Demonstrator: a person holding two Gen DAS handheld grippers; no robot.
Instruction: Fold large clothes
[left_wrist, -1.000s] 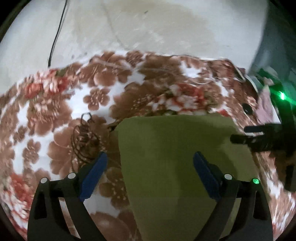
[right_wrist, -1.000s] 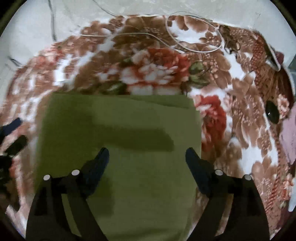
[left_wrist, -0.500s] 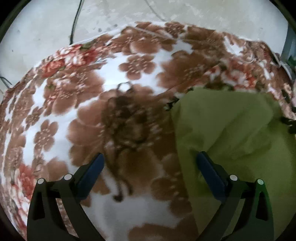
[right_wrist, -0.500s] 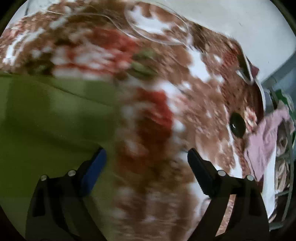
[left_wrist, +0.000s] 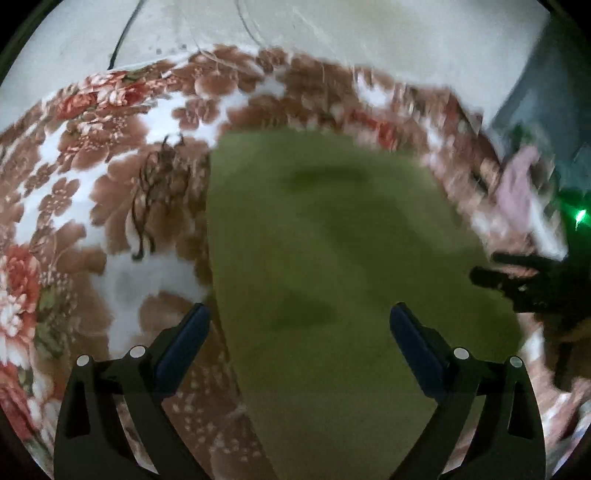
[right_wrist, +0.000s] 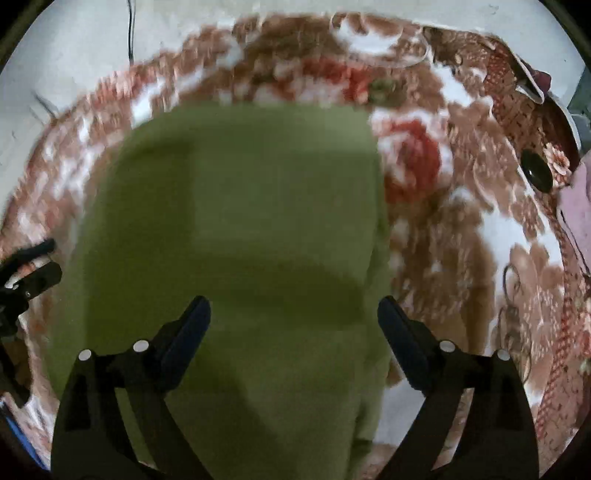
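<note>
Flat on the floral blanket (right_wrist: 424, 236) lies the green garment (right_wrist: 236, 229), already folded into a rectangle. Both hands have swung back over it after drifting outward: left gripper (left_wrist: 299, 332) spread wide, right gripper (right_wrist: 293, 325) opening, neither holding cloth, so another fold looks imminent.

A plain olive-green garment (right_wrist: 236, 229) lies on a white blanket (left_wrist: 92, 177) patterned with brown and red flowers, beside a pale pink cloth (left_wrist: 517, 184) and black grippers with blue pads (left_wrist: 184, 339).
</note>
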